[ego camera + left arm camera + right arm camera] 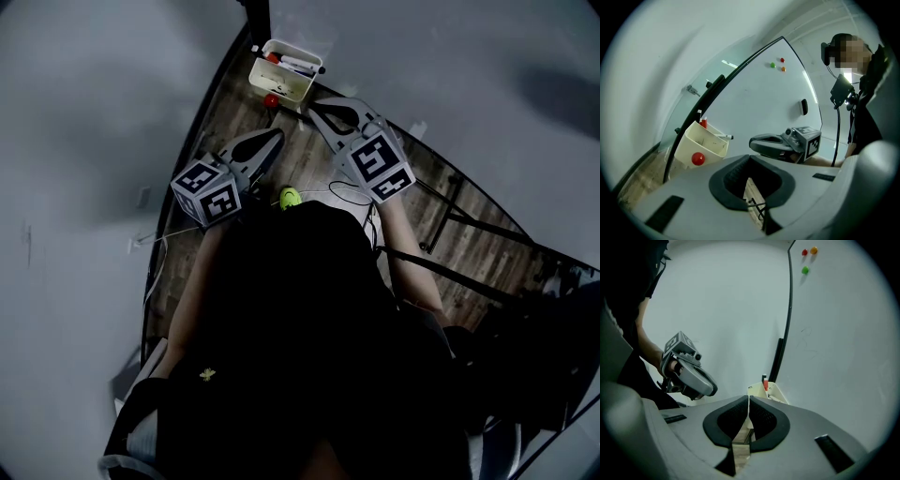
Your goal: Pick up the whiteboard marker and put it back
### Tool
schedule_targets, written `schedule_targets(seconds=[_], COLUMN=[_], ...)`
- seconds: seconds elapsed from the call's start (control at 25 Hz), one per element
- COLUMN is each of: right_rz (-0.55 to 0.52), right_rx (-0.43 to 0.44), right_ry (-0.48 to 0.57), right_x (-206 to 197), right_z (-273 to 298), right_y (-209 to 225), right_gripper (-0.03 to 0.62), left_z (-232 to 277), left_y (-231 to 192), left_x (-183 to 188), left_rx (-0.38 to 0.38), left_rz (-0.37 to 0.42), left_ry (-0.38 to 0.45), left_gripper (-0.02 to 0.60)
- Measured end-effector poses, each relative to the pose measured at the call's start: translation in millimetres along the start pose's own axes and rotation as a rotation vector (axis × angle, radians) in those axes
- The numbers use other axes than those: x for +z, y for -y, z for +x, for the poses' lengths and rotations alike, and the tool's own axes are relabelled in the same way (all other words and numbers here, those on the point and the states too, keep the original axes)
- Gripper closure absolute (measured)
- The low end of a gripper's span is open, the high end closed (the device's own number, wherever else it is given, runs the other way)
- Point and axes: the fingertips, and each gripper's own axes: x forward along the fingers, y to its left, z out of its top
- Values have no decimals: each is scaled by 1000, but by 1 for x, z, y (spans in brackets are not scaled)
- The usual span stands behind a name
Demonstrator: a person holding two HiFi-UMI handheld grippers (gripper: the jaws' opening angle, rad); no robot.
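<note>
Fingers, right gripper (749, 399): pressed together along a hairline slit, with nothing between them. They point toward the tray.
Fingers, left gripper (751, 158): a little apart, with nothing held. Only floorboards and a thin cable show through the gap.
Both grippers: side by side over the wooden floor (469, 248), each in the other's view, and both apart from the tray.
Tray (689, 145): cream plastic with an open top, hung at the lower corner of the whiteboard's black frame. Neither gripper touches it.
Whiteboard marker (723, 137): in the tray, lying near the top, its dark end poking out over the rim on the board side.
Red-capped marker (703, 123): in the same tray, upright at the corner nearest the frame.
Red magnet (697, 159): round, stuck on the tray's outer front wall.
Whiteboard (759, 98): behind the tray, a large pale sheet.
Board magnets: red (782, 60), green (772, 65) and orange (783, 69), clustered high on the board.
Eraser (803, 107): dark, on the board lower down, toward its right edge.
</note>
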Motion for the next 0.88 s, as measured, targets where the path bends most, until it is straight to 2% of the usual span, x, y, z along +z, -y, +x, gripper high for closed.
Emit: schedule_targets(seconds=[0.32,0.6,0.88], right_rz=[-8,-1,4], right_rx=[-49,-84,-76], right_ry=[-50,-94,-159], right_x=[-1,-7,-20], right_z=[14,27,42], right_y=[27,53,65], right_gripper=[551,491,414], left_z=[1,0,-3], left_y=[-18,-41,-50], left_x=[9,22,21], left_rx=[-15,-4,2], left_rz=[-22,-32,-73], left_ry=[-8,-2,-2], left_gripper=[575,575,575])
